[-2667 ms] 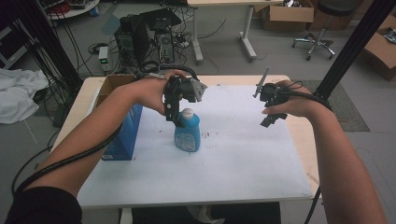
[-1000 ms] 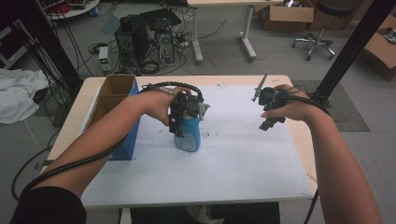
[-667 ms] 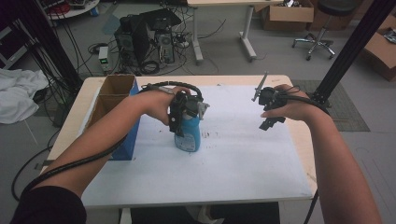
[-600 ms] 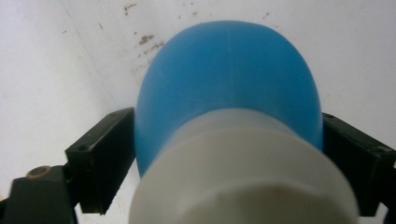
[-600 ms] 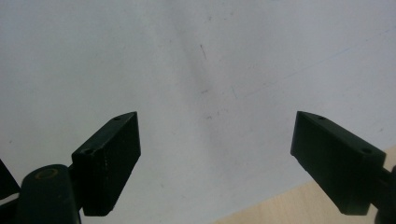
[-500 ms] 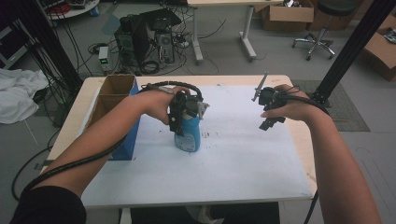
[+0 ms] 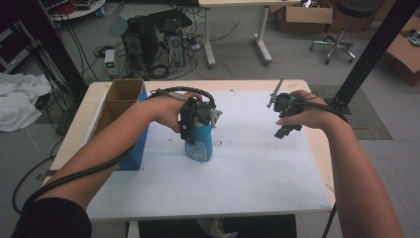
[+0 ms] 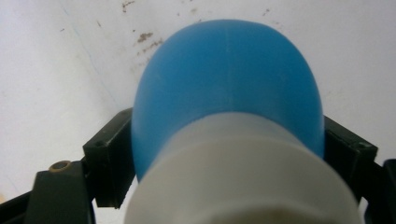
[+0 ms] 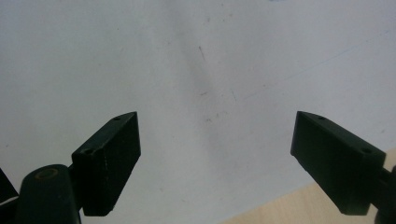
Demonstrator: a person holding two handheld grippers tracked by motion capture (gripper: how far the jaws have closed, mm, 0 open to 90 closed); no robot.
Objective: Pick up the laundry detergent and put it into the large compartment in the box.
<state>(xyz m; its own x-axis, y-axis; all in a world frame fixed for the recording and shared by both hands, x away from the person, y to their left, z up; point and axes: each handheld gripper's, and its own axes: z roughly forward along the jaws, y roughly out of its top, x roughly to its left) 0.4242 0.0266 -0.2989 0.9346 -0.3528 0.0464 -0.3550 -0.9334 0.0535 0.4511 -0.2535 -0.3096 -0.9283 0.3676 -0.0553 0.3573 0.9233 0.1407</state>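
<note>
- The left claw (image 7: pixel 194 130) is clamped around the blue bottle (image 7: pixel 199 144), its two jaws pressing on either side of the body just under the white cap (image 8: pixel 243 182); the left gripper view shows the blue shoulder seated squarely between them.
- The bottle stands upright on the white tabletop (image 7: pixel 237 168), near the middle and just beside the blue cardboard box (image 7: pixel 121 124) at the left edge.
- The right claw (image 9: pixel 217 163) hangs above the right side of the tabletop with its jaws spread wide and nothing between them.
- The step in hand looks like lifting the bottle, perhaps toward the box. To do it well: keep the squeeze even, raise it straight up before any sideways travel, and hold it vertical so the smooth body does not slide through the jaws.
- Count: one bottle, one cap, one open-topped box, two claws, one tabletop.
</note>
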